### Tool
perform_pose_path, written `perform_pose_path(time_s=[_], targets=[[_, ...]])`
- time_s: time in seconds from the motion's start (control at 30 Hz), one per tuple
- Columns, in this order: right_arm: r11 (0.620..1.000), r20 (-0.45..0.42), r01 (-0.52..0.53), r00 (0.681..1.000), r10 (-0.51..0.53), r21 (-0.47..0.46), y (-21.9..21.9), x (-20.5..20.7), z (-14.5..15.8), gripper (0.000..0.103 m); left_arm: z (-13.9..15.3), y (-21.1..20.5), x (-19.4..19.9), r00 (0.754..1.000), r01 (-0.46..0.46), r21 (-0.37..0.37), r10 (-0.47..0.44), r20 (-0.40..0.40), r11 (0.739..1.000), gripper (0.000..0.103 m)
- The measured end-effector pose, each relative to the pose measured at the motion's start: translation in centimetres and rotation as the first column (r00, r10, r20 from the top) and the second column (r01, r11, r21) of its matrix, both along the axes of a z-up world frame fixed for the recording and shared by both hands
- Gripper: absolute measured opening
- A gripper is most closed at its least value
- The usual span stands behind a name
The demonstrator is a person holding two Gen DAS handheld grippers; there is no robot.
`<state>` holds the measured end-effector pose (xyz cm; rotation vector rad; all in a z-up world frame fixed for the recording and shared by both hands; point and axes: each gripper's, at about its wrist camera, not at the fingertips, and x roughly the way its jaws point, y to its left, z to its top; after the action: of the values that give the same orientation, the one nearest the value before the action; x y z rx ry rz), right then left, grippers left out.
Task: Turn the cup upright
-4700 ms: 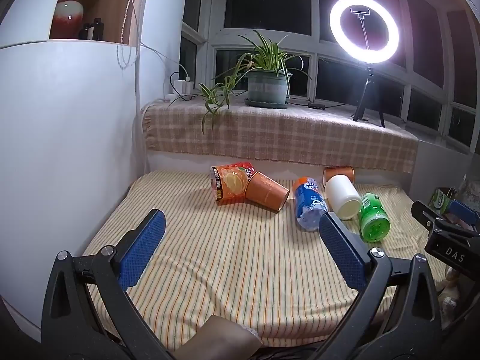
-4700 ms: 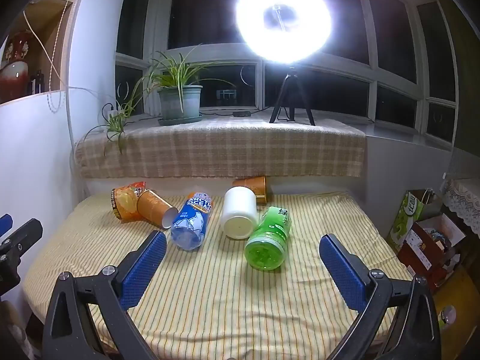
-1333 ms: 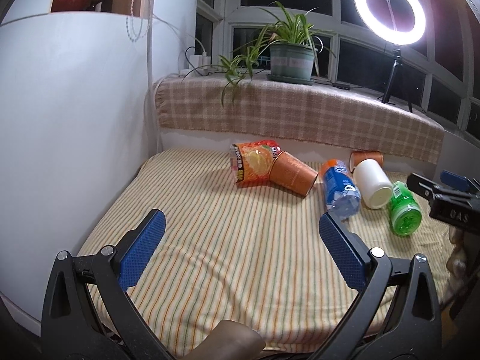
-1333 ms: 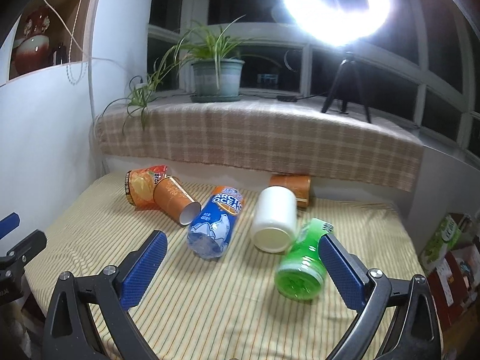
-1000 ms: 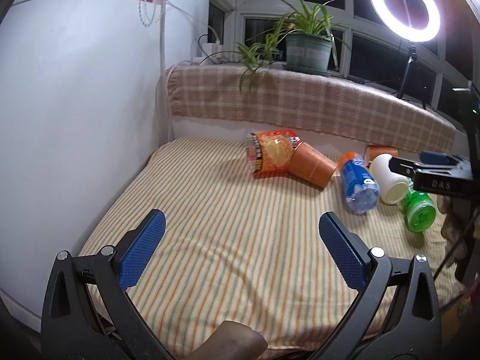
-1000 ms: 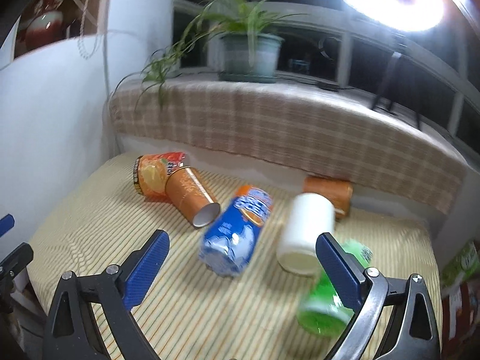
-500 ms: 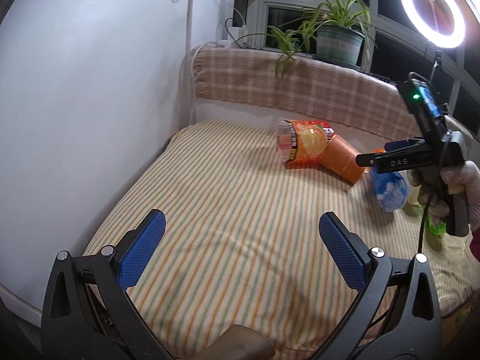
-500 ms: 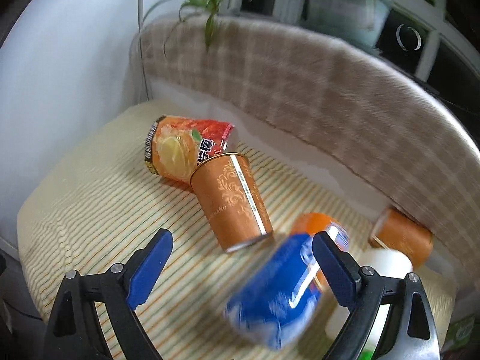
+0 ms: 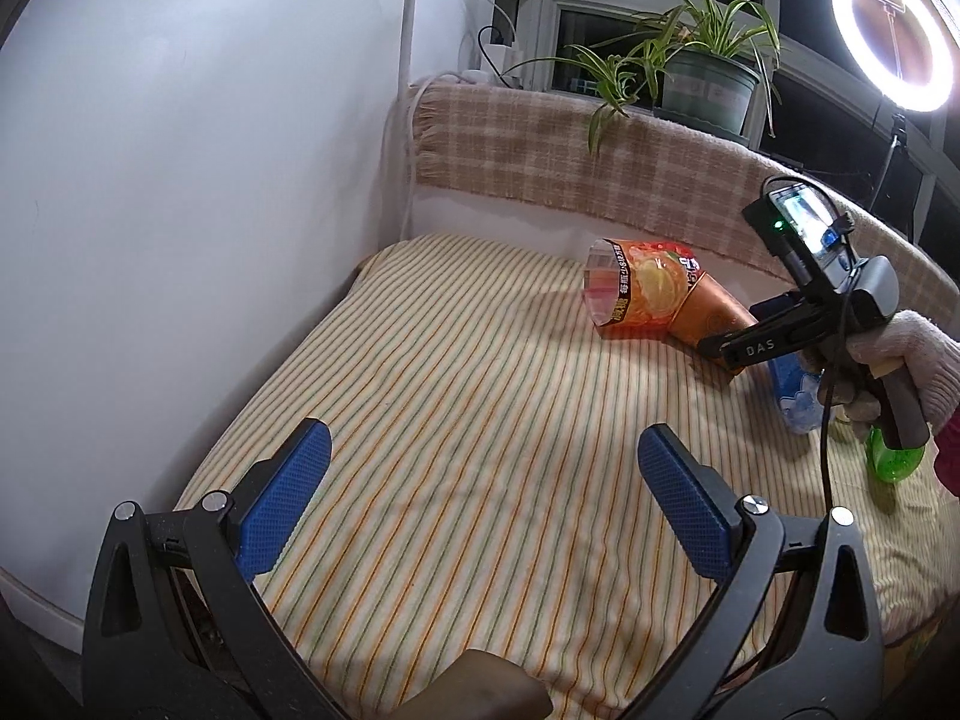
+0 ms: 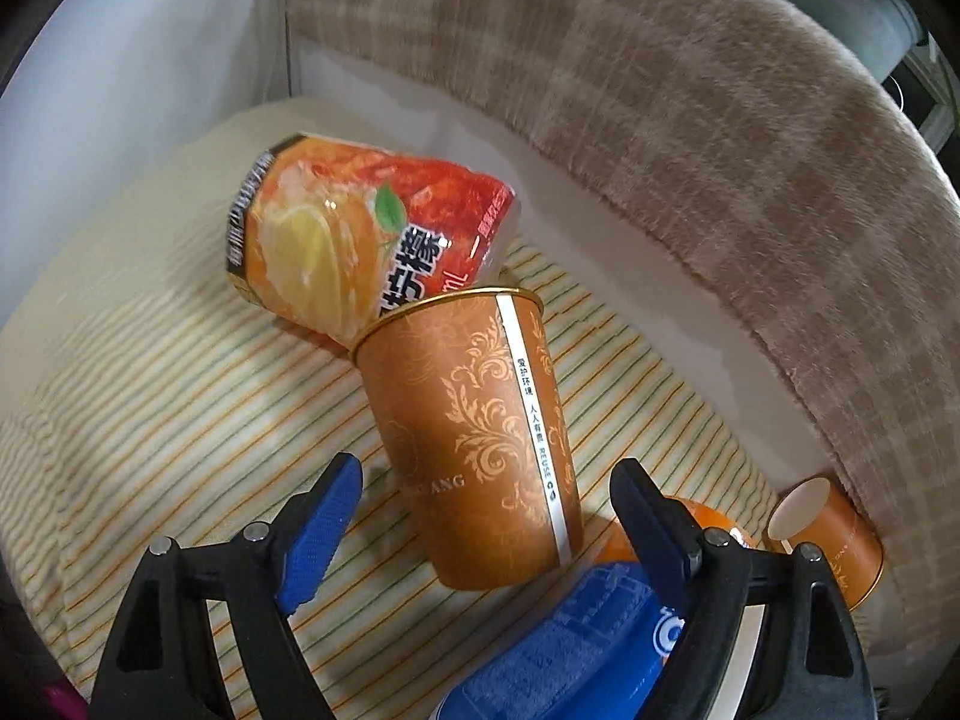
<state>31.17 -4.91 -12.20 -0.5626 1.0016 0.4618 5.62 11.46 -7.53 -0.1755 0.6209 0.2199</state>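
The cup (image 10: 480,438), an orange paper one with gold scrollwork, lies on its side on the striped cloth (image 9: 480,420). Its base end touches the orange bottle (image 10: 360,240), which also lies flat; its mouth end points toward the right gripper (image 10: 486,504).

Right gripper: jaws spread wide, one blue pad on either side of the cup near its mouth end. A gap shows between the left pad and the cup wall; at the right pad, contact cannot be determined. Nothing is gripped. In the left wrist view this gripper (image 9: 720,348) sits just at the cup (image 9: 708,324), held by a gloved hand (image 9: 900,366).

Left gripper (image 9: 480,492): jaws wide apart, holding nothing, positioned over bare cloth well apart from the cup.

A blue bottle (image 10: 576,648) lies just below the cup's mouth end, partly behind the right gripper's finger. A second cup (image 10: 834,534), same pattern, lies on its side near the plaid blanket (image 10: 690,120) at the back. A green bottle (image 9: 894,462) is partly visible behind the hand. A potted plant (image 9: 708,90) and a lit ring light (image 9: 894,42) stand on the ledge.
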Motion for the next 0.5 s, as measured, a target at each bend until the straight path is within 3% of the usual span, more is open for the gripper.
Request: perform_pose_path(time_s=[0.2, 0.5], targets=[[0.999, -0.012, 0.014, 1.0, -0.014, -0.034, 0.2, 0.3, -0.7, 0.067, 0.2, 0.1, -0.2, 1.0, -0.007, 0.003, 0.006, 0.01, 1.0, 0.103], [0.999, -0.012, 0.035, 0.999, -0.035, 0.02, -1.3, -1.3, 0.8, 0.066, 1.0, -0.1, -0.9, 0.999, 0.0, 0.011, -0.001, 0.033, 1.0, 0.103]])
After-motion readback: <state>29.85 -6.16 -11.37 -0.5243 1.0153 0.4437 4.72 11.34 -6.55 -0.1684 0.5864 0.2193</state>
